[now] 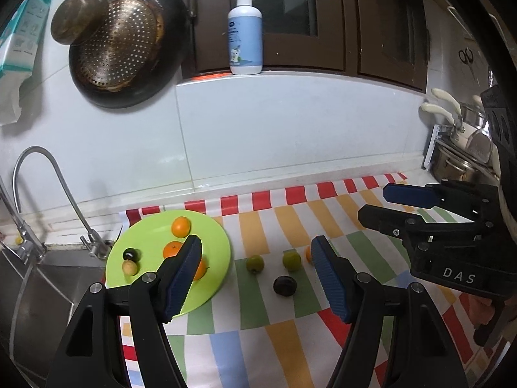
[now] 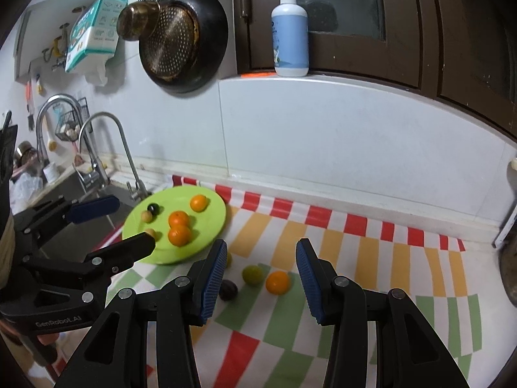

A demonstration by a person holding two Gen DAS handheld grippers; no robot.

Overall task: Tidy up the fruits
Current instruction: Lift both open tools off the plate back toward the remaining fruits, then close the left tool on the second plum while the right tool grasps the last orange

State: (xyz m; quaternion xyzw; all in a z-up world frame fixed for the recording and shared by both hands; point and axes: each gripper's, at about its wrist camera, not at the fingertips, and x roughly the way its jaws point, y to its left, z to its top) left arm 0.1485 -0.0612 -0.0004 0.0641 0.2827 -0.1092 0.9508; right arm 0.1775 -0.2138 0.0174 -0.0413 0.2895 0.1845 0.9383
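White tiled wall (image 1: 258,129), dark cabinets (image 1: 307,16)

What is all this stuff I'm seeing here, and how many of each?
plate: one, lime green, beside the sink.
oranges on plate: three, orange.
small fruits on plate: one dark, two yellowish.
fruits on cloth: one orange, two green, one dark plum.
tablecloth: one, striped, on counter.
pump bottle: one, white-blue, on ledge.
pan with strainer: hanging on wall.
left gripper: jaws open.
right gripper: jaws open.
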